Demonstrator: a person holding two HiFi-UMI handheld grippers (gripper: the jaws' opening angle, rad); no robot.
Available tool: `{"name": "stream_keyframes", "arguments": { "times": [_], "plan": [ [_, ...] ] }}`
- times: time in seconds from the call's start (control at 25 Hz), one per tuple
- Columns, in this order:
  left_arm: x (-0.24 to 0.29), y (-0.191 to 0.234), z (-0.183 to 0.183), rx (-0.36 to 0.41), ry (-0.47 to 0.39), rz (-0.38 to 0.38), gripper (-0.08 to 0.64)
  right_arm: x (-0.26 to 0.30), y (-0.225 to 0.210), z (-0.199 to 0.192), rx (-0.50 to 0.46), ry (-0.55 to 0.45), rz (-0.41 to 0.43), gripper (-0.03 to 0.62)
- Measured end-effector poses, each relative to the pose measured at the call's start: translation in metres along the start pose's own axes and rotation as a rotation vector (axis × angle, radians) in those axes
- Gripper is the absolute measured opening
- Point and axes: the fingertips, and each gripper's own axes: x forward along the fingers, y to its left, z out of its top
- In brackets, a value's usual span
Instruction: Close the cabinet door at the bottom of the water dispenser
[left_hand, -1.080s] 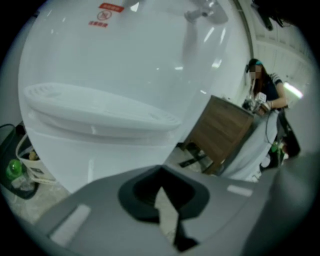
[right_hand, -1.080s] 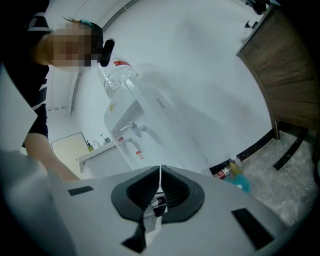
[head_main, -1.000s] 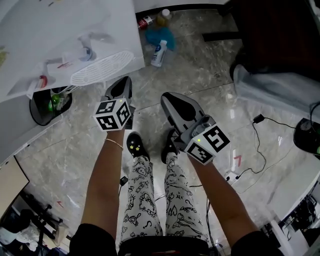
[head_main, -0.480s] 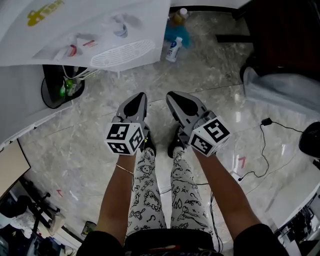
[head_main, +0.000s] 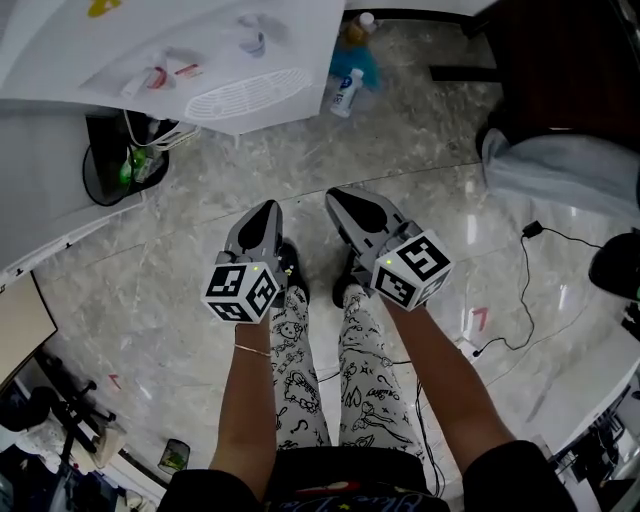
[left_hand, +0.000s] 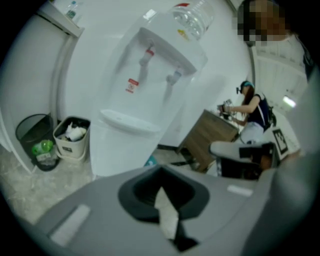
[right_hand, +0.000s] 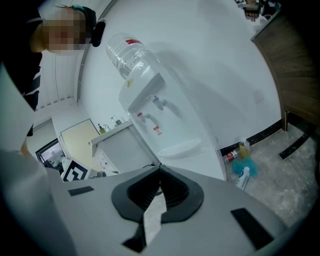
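The white water dispenser stands at the top of the head view, its drip tray grille facing me. In the left gripper view its lower front shows as a plain white panel; no open door is visible there. My left gripper and right gripper hang side by side over the marble floor, well short of the dispenser and above the person's shoes. Both are shut with nothing held. The left gripper view and right gripper view each show the jaws meeting at their tips.
A black waste bin and a beige bin stand left of the dispenser. Bottles and a blue cloth lie to its right. A cable runs across the floor at right, near dark furniture. A seated person is farther off.
Both grippers have drawn back from the dispenser toward the body; the left one was just under the drip tray a second ago. They stay shut.
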Motion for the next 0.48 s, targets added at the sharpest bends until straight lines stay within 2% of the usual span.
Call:
{"name": "stream_keyframes", "arguments": {
  "times": [0.12, 0.48],
  "plan": [
    [-0.005, 0.0, -0.006, -0.001, 0.02, -0.002, -0.003, -0.003, 0.004, -0.003, -0.006, 0.01, -0.005, 0.015],
    [-0.014, -0.01, -0.006, -0.009, -0.003, -0.03, -0.003, -0.008, 0.008, -0.011, -0.003, 0.021, -0.02, 0.015]
  ]
}}
